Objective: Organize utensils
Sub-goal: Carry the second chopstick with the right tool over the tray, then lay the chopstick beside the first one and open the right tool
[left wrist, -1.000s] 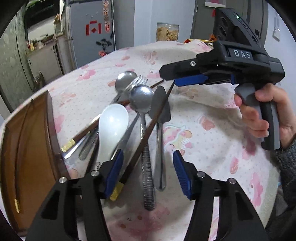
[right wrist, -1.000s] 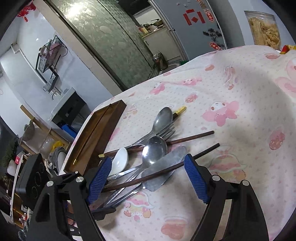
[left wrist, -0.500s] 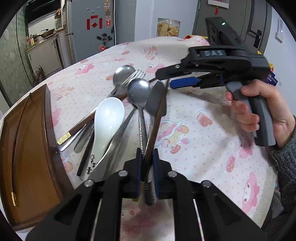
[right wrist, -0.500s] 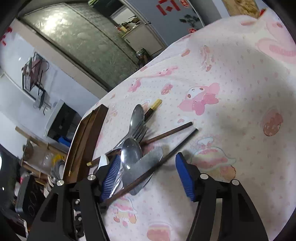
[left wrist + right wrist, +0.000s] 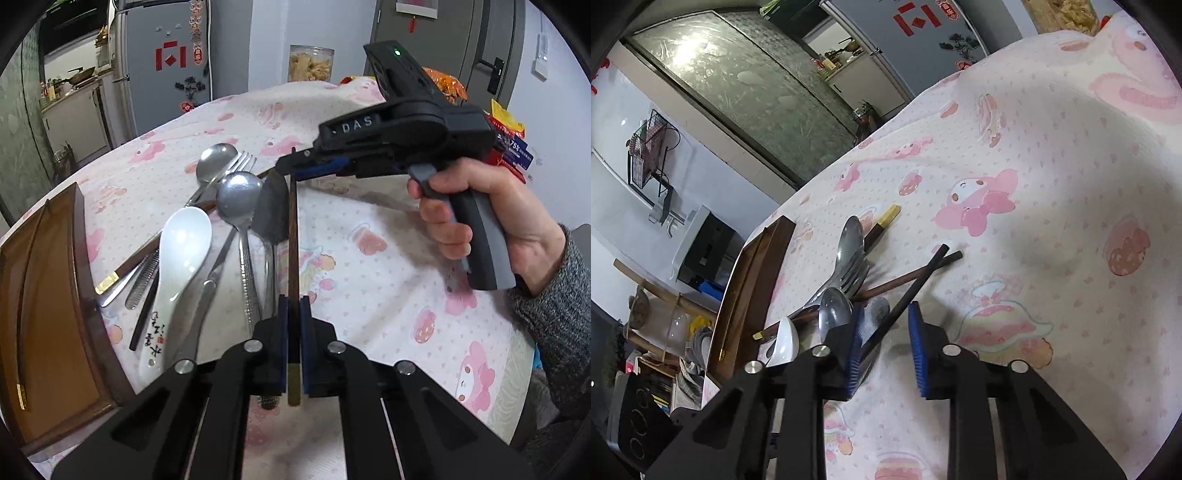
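My left gripper [image 5: 293, 314] is shut on a dark wooden chopstick [image 5: 292, 236] near its gold-capped end and holds it lifted over the pile. My right gripper [image 5: 886, 341] is half open around the same chopstick's [image 5: 912, 291] thin end; its pads do not visibly pinch it. It also shows in the left wrist view [image 5: 314, 168]. The pile holds a white ceramic spoon [image 5: 177, 266], a steel spoon [image 5: 238, 206], a flat server [image 5: 271, 218], a fork [image 5: 236, 164], a second steel spoon [image 5: 214, 162] and a second chopstick [image 5: 908, 277].
A brown wooden tray [image 5: 40, 295] lies left of the pile; it also shows in the right wrist view [image 5: 746, 284]. The table has a pink cartoon cloth [image 5: 388, 266]. A snack jar [image 5: 310, 68] and packets [image 5: 513, 144] stand at the back.
My left gripper closed on the chopstick and raised it. My right gripper narrowed and moved in around the chopstick's far end.
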Available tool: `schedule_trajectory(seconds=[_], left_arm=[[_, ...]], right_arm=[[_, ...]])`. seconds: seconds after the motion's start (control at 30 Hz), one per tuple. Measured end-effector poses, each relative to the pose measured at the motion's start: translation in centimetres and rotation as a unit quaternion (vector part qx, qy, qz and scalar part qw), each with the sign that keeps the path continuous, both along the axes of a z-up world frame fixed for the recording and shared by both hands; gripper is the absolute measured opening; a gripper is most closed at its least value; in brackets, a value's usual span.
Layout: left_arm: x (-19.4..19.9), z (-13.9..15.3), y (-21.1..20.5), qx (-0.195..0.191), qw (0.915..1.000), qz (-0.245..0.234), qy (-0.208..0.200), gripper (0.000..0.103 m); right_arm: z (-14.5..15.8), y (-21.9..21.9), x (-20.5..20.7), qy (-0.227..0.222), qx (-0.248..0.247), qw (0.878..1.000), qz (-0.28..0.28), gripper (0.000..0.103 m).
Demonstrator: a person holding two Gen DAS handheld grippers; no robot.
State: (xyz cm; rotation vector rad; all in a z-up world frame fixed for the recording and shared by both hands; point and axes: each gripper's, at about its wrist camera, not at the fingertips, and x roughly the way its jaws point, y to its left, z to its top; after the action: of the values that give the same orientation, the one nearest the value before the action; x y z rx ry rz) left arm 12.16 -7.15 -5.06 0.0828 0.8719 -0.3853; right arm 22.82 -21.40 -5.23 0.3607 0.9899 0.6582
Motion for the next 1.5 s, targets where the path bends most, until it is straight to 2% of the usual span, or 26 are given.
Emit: schedule_trajectory(seconds=[0.2,0.47,0.6,0.83,1.03,1.13,1.47,1.5], left_arm=[[-0.6,0.1,0.0,-0.005,1.0000,-0.004,-0.005,0.007],[-2.2,1.7,2.0,-0.014,0.9996,0.006,-0.025,0.007],[-3.4,3.0,4.4,-0.011,0.9989,0.021,-0.041,0.007],[-4.9,4.9,11.4,0.003,0.9944,0.084,-0.065,0.007],[-4.2,4.3,16.4,0.023,0.9888,0.138,-0.053,0.007],[-3.6,3.5,18.1,0.029,0.9867,0.155,-0.039,0.007],[-2.3,1.0,19.9,0.031,0.9832,0.180,-0.009,0.008],[-2.4,0.9,20.1,0.032,0.9825,0.183,-0.008,0.010]], right_arm=[[-0.2,0.0,-0.1,0.002,0.003,1.000,0.001,0.018],[2.4,2.3,-1.1,-0.021,-0.007,1.000,0.011,0.018],[4.3,5.9,-1.6,-0.036,-0.013,0.999,0.030,0.018],[6.7,15.2,-0.8,-0.052,-0.006,0.995,0.083,0.017],[5.7,22.7,0.9,-0.044,-0.014,0.992,0.114,0.017],[4.2,26.0,2.1,-0.036,-0.031,0.991,0.125,0.017],[0.7,30.4,3.6,-0.030,-0.063,0.988,0.137,0.017],[0.5,30.7,3.6,-0.027,-0.061,0.988,0.139,0.018]])
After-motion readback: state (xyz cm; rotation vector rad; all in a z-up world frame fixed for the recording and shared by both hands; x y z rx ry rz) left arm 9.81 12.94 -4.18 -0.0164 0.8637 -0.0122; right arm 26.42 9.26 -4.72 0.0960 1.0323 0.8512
